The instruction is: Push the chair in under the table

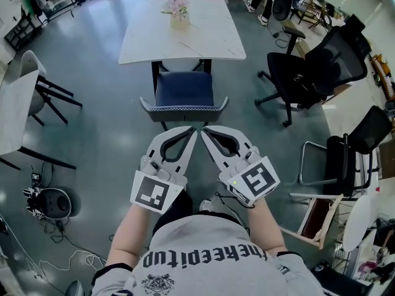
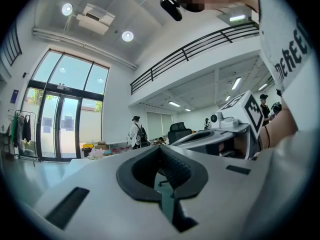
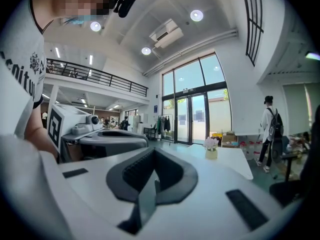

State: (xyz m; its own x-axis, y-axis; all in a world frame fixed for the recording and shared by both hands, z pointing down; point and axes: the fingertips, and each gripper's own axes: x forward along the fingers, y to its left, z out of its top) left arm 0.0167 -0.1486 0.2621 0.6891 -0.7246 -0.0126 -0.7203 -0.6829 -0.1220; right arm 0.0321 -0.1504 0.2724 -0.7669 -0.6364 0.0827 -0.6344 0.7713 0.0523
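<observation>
The white left tool [image 1: 192,132] and right tool [image 1: 204,130] carry black-and-white marker cubes [image 1: 151,192]; the T-shirt [image 1: 203,251] is grey, black-lettered.

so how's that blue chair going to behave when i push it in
The blue chair probably slides rather than rolls: no wheels show, unlike the black office chair. The floor looks smooth, so it should scrape along easily. Pushed high on its backrest it may tip a little; a low, centred push seems safer.

There are two grippers: the left gripper [image 1: 192,132] and the right gripper [image 1: 205,131]. There is one blue chair [image 1: 184,90]. There are two white tables: the middle table [image 1: 207,39] and the side table [image 1: 11,113]. There is one flower pot [image 1: 179,17]. On the right there are two black chairs: the office chair [image 1: 305,73] and the metal-legged chair [image 1: 355,143].
</observation>
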